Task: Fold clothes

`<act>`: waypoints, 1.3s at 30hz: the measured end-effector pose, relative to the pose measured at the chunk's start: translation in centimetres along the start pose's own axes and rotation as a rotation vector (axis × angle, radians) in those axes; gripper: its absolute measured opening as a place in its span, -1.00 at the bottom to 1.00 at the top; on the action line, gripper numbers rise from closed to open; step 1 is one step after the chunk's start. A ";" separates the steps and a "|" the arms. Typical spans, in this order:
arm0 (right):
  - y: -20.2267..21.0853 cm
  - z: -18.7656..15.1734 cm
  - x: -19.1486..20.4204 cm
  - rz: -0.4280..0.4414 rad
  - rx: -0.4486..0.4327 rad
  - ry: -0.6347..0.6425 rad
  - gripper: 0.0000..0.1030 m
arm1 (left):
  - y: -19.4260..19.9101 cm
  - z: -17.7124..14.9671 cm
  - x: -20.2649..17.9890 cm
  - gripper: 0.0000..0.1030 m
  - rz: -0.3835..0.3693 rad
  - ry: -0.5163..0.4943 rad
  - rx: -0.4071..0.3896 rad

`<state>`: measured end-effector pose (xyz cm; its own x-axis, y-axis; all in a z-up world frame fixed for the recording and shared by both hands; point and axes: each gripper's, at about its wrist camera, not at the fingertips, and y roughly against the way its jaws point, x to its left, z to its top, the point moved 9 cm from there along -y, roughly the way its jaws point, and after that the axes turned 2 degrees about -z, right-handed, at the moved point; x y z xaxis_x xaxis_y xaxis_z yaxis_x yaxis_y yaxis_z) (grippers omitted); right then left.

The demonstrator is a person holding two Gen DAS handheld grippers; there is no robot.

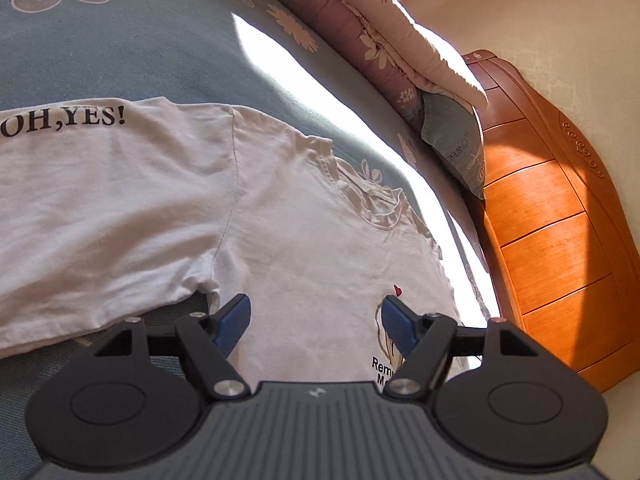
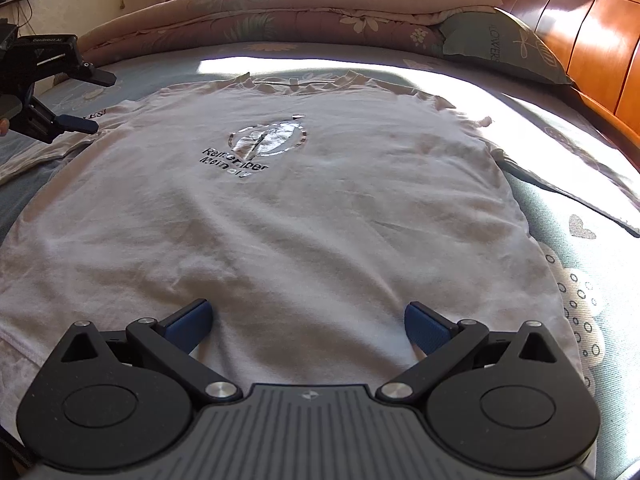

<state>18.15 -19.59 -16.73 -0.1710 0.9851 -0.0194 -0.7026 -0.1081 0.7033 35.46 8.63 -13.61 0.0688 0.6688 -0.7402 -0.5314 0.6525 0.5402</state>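
A white T-shirt [image 2: 304,216] lies flat and face up on the bed, its chest print reading "Remember Memory" [image 2: 234,164]. In the left wrist view I see the same T-shirt [image 1: 280,216] with its sleeve [image 1: 100,200] spread out to the left, printed "OH,YES!". My left gripper [image 1: 315,312] hovers open over the armpit and chest, with nothing between its blue pads. It also shows as the left gripper [image 2: 86,100] at the shirt's left sleeve in the right wrist view. My right gripper [image 2: 308,316] stands open above the lower body of the shirt, near the hem.
The bed has a blue flowered sheet [image 2: 580,264]. A rolled floral quilt [image 2: 280,8] and a pillow [image 2: 500,44] lie along the far side. A wooden headboard [image 2: 580,28] stands on the right. Sunlight falls across the sheet beyond the collar.
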 end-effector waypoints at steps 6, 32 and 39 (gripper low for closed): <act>0.0 0.0 -0.1 0.011 -0.007 0.006 1.00 | -0.7 0.6 1.9 0.16 0.207 -0.080 -0.021; 0.2 -0.2 -0.2 0.027 -0.017 0.021 1.00 | 0.4 -4.3 -0.6 0.41 0.285 -0.201 0.123; 0.3 -0.3 -0.2 0.026 -0.031 0.023 1.00 | 1.6 -6.5 -2.1 0.50 0.276 -0.230 0.146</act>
<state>17.75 -19.91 -16.77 -0.2054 0.9785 -0.0177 -0.7190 -0.1386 0.6811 28.99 5.96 -13.74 0.1365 0.8782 -0.4585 -0.4320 0.4692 0.7702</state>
